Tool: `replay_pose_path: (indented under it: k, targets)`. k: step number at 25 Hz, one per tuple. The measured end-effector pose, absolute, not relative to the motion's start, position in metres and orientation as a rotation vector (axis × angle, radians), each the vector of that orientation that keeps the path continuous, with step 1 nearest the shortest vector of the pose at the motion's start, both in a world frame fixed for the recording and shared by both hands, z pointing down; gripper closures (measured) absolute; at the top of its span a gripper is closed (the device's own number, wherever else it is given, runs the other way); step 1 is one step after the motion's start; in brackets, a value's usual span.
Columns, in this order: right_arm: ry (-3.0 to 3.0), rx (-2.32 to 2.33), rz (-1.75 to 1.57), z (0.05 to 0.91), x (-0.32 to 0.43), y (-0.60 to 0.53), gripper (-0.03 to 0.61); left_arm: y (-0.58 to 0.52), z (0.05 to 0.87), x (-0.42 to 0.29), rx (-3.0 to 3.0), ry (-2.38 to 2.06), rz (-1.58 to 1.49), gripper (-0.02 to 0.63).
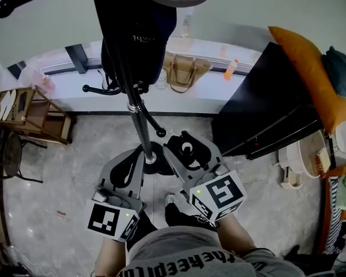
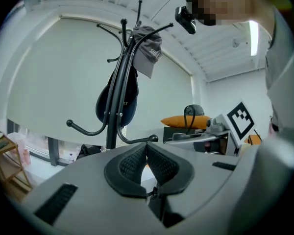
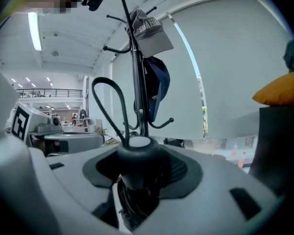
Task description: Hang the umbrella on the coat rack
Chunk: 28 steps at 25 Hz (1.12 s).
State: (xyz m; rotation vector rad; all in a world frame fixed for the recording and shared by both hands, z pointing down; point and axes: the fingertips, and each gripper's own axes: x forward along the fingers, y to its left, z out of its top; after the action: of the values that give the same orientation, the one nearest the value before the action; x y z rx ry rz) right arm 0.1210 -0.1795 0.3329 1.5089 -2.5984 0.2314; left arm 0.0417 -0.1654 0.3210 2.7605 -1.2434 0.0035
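The black coat rack point(image 1: 139, 120) stands straight ahead, its round base point(image 1: 155, 165) on the floor just beyond both grippers. A grey cap point(image 2: 148, 48) and a navy cap point(image 2: 121, 99) hang on it; lower hooks point(image 2: 83, 129) are bare. My right gripper point(image 1: 187, 150) is shut on the folded black umbrella, its pads around the handle point(image 3: 138, 156). The wrist strap point(image 3: 109, 106) loops up from the handle. The rack point(image 3: 137, 82) rises right behind it. My left gripper point(image 2: 147, 161) is shut with its pads touching and nothing between them, left of the base point(image 1: 127, 172).
A black cabinet point(image 1: 265, 108) with an orange cushion point(image 1: 308, 74) stands close on the right. On the window sill behind the rack sit a tan bag point(image 1: 184, 71) and an orange bottle point(image 1: 230, 69). A wooden shelf point(image 1: 29, 114) is at the left.
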Motion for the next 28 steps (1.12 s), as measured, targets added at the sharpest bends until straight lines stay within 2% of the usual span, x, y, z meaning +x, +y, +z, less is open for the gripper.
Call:
replay_pose_path:
  k: [28]
  targets:
    - [-2.543, 1.312, 0.259, 0.380, 0.098, -0.221, 0.362, -0.151, 0.330, 0.016, 2.557, -1.612, 0.054, 0.598]
